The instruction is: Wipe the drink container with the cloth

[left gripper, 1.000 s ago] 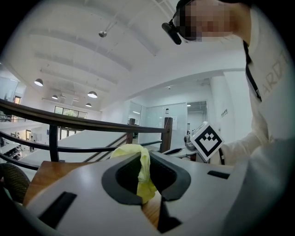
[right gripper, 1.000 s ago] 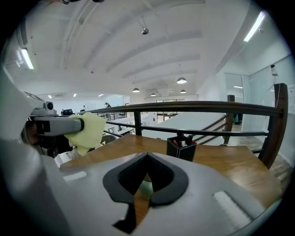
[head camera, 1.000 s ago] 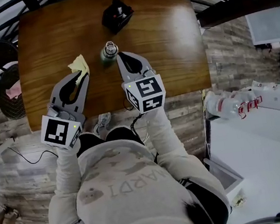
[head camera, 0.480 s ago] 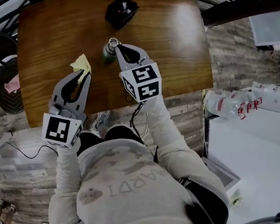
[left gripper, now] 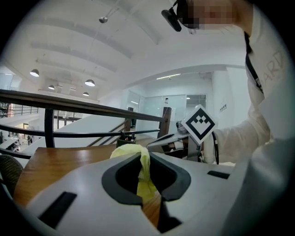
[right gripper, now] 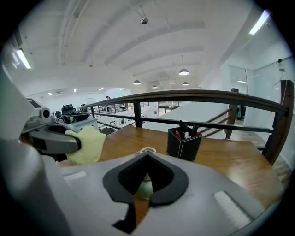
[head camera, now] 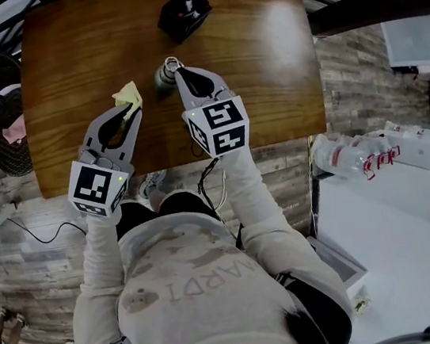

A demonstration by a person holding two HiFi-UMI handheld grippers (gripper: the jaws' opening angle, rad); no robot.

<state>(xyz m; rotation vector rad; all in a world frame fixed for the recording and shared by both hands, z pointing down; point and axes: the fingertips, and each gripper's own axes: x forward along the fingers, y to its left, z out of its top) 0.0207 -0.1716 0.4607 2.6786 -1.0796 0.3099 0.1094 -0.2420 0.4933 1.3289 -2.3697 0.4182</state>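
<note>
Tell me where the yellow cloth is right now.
In the head view, the yellow cloth sits left of centre, pinched in the jaws of the left gripper, just left of the drink bottle.

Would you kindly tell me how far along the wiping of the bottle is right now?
Done: the left gripper is shut on the yellow cloth. In hand: the right gripper has its jaws together at the top of the bottle, apparently to steady it; whether it pinches the top is unclear. Left: the cloth is apart from the bottle, so the wiping itself has not begun.
</note>
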